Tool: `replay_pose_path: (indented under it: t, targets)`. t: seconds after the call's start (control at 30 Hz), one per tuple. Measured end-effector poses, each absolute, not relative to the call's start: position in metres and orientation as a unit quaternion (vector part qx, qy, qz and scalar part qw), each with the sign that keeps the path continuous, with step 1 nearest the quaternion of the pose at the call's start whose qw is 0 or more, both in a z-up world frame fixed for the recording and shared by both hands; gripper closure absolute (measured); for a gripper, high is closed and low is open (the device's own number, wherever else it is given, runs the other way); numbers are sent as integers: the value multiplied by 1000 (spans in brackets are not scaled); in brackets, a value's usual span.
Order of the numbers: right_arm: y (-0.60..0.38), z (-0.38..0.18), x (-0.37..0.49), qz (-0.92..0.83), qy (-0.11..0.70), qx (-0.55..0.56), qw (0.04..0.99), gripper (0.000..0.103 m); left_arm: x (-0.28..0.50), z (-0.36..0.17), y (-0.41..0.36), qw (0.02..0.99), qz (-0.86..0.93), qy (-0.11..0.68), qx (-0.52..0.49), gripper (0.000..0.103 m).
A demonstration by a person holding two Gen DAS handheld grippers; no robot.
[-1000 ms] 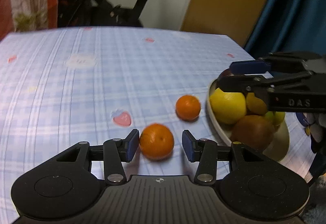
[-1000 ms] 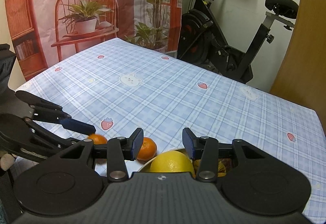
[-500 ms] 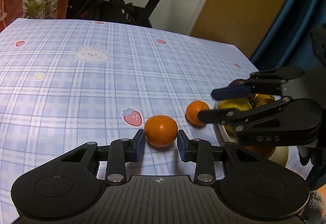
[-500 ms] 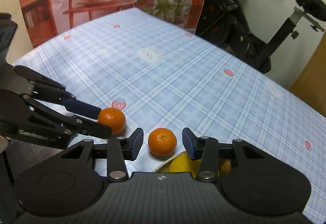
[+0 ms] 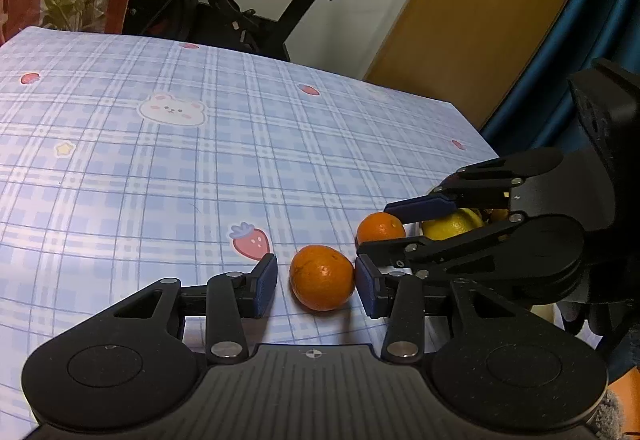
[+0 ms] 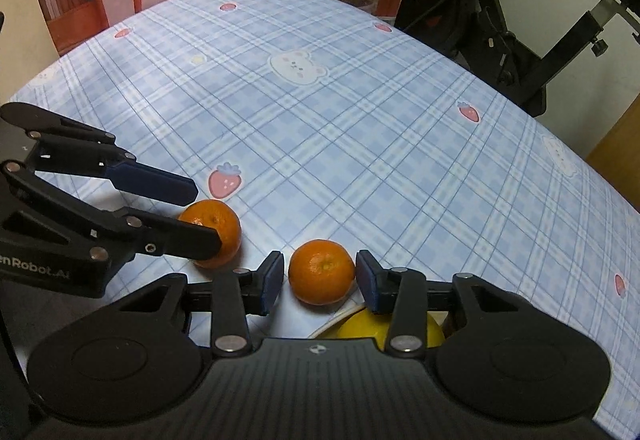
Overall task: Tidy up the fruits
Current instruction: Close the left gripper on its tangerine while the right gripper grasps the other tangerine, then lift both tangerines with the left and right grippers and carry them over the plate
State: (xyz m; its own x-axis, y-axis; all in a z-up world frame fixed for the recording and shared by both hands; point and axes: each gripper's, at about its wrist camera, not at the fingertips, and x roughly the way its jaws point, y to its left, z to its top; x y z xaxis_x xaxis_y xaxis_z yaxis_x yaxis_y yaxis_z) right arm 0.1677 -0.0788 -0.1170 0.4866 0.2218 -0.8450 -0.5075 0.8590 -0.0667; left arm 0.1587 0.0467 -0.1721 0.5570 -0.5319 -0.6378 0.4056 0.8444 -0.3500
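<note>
The left tool (image 5: 316, 280) has reopened, jaws apart around its orange (image 5: 322, 282) on the tabletop (image 5: 160, 167); the right tool (image 6: 318, 282), also apart, now brackets the second orange (image 6: 321, 271); both grasps seem imminent.

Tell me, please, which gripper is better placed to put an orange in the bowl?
Right, probably: the right gripper brackets the orange beside the bowl; the left gripper brackets the farther one.

Your left gripper (image 5: 316, 282): jaws parted, held low and level. Your right gripper (image 6: 319, 280): jaws parted, low, angled across the left.
</note>
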Motion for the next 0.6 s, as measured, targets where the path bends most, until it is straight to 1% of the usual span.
replay_pose_path:
  t: [0.07,0.23,0.33,0.37,0.6]
  targets:
    - [-77,-119,169,213,461,-160,846,63,158,-173,47,877,-270,389,-84,58]
    - [-75,-122,171,213,463,-169,844,64,158,-174,45,874,-276,392,-82,58]
    - [-76,-122,169,214,459,-169,846,64,158,-176,44,875,-270,394,-78,60]
    - [-76,-122,169,214,457,-168,847,64,158,-176,45,875,-269,394,-79,63]
    - [-75,-120,161,220,445,-160,853,64,156,-170,50,881,-263,383,-88,63]
